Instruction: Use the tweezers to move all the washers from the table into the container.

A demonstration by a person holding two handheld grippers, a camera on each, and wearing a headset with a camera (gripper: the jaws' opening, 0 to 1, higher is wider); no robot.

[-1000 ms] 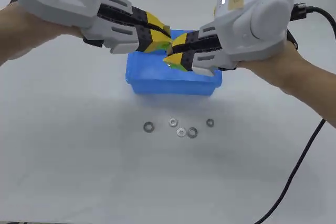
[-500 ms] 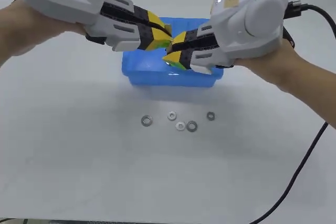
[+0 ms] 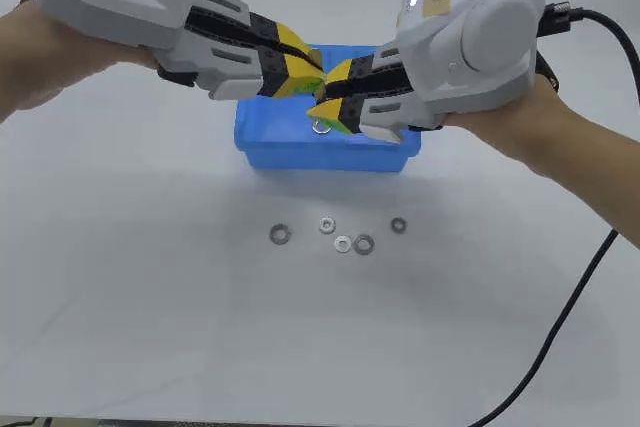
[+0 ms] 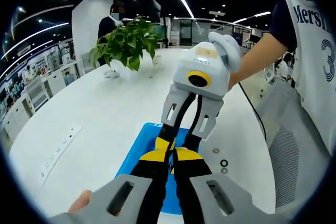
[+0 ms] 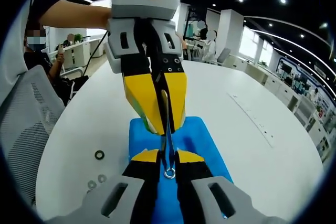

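Observation:
Over the blue container (image 3: pixel 330 152) my left gripper (image 3: pixel 305 72) and right gripper (image 3: pixel 325 112) meet tip to tip. In the right gripper view thin metal tweezers (image 5: pixel 167 129) run from the left gripper (image 5: pixel 167 125) down between my right gripper (image 5: pixel 168 157) jaws, and both grippers are shut on them. A washer (image 5: pixel 169 173) sits at the tweezers' tip and hangs over the container's inside as washer (image 3: pixel 320 127). Several washers (image 3: pixel 343 244) lie loose on the white table in front of the container. The left gripper (image 4: pixel 173 157) shows shut jaws against the right gripper (image 4: pixel 177 145).
A black cable (image 3: pixel 570 317) trails from the right gripper across the table's right side. Loose washers (image 5: pixel 99 155) lie left of the container (image 5: pixel 202 145). A potted plant (image 4: pixel 128 40) stands far back on the table, beyond the container (image 4: pixel 134 156).
Both grippers have stayed together over the container with little movement. A washer now shows hanging below their tips. The loose washers have not moved; the view has shifted slightly.

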